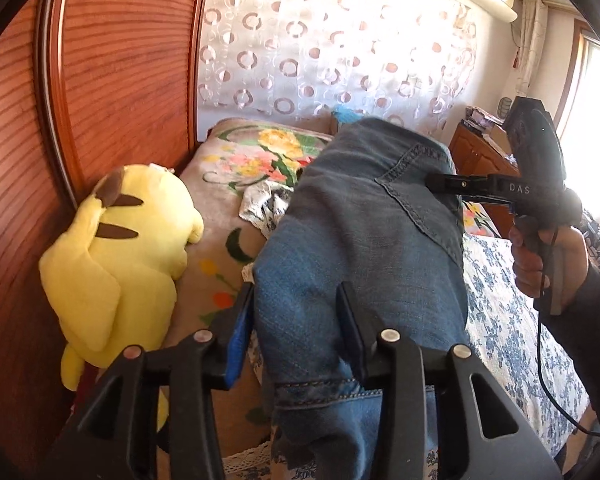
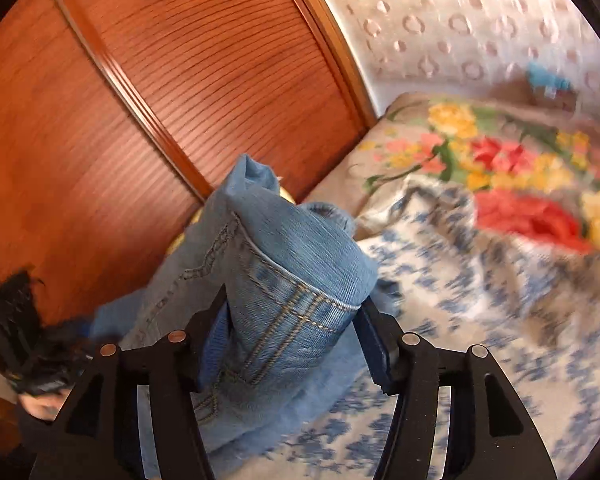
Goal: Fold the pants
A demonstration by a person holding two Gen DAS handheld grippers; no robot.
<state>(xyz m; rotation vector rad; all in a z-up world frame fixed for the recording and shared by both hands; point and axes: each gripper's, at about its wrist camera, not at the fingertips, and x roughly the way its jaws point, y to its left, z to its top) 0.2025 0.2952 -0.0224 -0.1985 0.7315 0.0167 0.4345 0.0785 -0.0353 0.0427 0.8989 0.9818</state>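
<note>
The blue denim pants (image 1: 360, 240) hang lifted above the bed, held by both grippers. My left gripper (image 1: 296, 300) is shut on the pants near the waistband, with cloth bunched between its fingers. My right gripper (image 1: 440, 184) shows in the left wrist view at the right, clamped on the pants by a back pocket seam. In the right wrist view my right gripper (image 2: 296, 312) is shut on a thick fold of the pants (image 2: 284, 264) with stitched seams. The legs droop below both grippers.
A yellow plush toy (image 1: 120, 256) leans against the wooden wardrobe (image 1: 100, 80) at the left. The bed has a floral blanket (image 1: 260, 152) and a blue-and-white sheet (image 1: 508, 320). A patterned curtain (image 1: 340, 40) hangs behind. A wooden cabinet (image 1: 480, 156) stands at the right.
</note>
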